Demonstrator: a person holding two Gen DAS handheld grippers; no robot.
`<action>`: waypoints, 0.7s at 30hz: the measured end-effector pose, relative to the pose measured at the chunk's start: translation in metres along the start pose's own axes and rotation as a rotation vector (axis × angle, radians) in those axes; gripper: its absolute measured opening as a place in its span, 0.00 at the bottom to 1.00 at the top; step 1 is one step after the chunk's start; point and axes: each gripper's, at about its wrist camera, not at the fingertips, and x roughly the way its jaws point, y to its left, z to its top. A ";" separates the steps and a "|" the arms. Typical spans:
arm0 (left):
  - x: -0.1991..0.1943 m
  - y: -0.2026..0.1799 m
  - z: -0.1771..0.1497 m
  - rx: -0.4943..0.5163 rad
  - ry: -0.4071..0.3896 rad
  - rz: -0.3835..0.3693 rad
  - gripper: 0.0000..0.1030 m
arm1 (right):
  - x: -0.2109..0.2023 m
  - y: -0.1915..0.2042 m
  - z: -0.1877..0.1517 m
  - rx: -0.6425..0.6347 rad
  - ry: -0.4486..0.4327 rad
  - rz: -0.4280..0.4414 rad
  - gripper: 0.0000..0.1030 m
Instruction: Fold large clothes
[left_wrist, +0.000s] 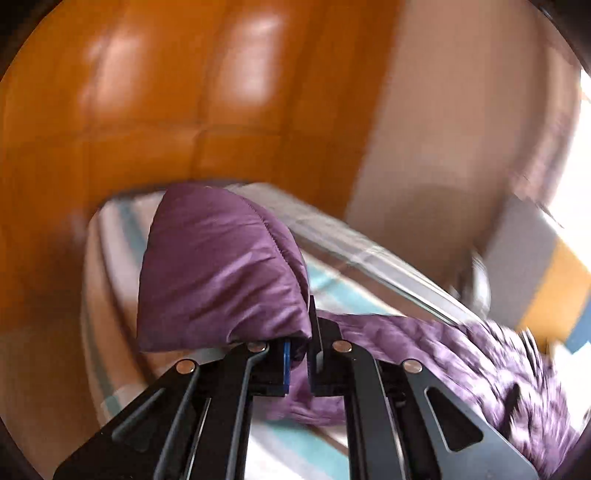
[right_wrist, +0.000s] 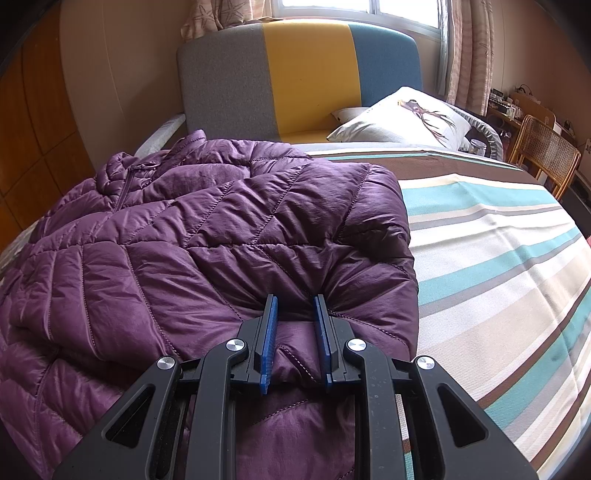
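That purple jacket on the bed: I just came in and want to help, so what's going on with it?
A person is folding the purple puffer jacket on the striped bedspread with two handheld tools. The right tool pinches a quilted fold near the jacket's edge, low against the bed. The left tool is shut on another part of the jacket, which stands up off the bed; that view is blurred.

Motion blur smears the left wrist view's bed (left_wrist: 110, 258) and three-o'clock window (left_wrist: 576, 184), while the purple jacket (right_wrist: 184, 240) runs off the right wrist view's nine-o'clock edge.
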 end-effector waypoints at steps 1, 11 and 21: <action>-0.006 -0.018 -0.002 0.068 -0.015 -0.024 0.05 | 0.000 0.000 0.000 0.001 0.000 0.001 0.20; -0.046 -0.144 -0.047 0.485 -0.045 -0.179 0.05 | 0.000 -0.001 0.001 0.008 -0.002 0.007 0.20; -0.087 -0.225 -0.098 0.720 -0.048 -0.296 0.05 | 0.000 -0.003 0.001 0.013 -0.003 0.013 0.20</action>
